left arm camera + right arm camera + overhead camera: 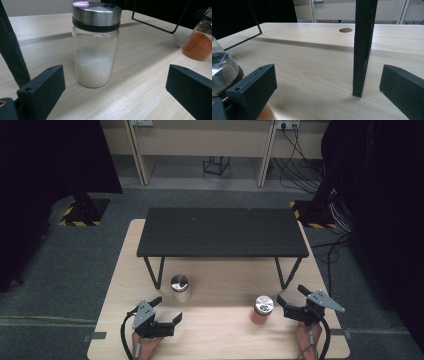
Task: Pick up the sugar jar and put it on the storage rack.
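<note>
I see salt shaker [180, 288] left of spice jar [262, 309] on table [220, 330], both before the shelf riser [222, 232].

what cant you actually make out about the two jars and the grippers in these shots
- Orange-powder jar, left gripper view: cut off by the right edge, lid barely shows.
- Same jar in the right gripper view: the frame's left edge and the right gripper's near jaw leave a sliver of lid and glass.
- White-grain jar, left gripper view: the far side of the lid top is out of sight; any shaker holes can't be told.
- High view: both jars' contents too small and dim to read; the left gripper hides its hand's grip.
</note>
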`<state>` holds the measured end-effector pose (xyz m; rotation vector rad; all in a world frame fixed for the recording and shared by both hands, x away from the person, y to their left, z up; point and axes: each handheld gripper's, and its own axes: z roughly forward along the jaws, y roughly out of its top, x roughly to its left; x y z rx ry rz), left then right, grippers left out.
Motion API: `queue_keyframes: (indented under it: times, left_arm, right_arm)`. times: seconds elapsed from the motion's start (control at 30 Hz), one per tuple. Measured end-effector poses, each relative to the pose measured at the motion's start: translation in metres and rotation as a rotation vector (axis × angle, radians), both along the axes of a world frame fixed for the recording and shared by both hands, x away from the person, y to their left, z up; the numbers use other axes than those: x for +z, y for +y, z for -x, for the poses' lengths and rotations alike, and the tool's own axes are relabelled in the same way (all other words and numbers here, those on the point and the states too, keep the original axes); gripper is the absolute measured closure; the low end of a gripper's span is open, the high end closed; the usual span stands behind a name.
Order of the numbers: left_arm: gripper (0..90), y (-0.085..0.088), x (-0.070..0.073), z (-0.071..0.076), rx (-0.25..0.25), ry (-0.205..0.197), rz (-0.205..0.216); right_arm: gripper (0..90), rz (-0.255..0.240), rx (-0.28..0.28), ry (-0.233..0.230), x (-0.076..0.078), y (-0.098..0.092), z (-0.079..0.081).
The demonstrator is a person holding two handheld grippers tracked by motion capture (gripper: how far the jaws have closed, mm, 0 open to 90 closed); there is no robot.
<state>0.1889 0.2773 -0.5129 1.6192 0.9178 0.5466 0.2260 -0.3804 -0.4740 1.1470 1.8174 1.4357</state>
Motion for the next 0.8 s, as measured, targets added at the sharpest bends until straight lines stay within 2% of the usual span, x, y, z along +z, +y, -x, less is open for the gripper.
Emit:
queue_keyframes:
  times: [0.3,0.8]
  left_arm:
    - [1.6,0.0008,-0.0012,0.0005,-0.001,-0.004,0.008]
    - [1.2,0.0025,-0.0079,0.0041,-0.011,-0.049,0.026]
  right_arm:
    - [1.1,0.001,0.001,0.001,0.0001,0.0,-0.0002]
    - [1.1,0.003,-0.001,0.002,-0.0002,0.0007,0.0001]
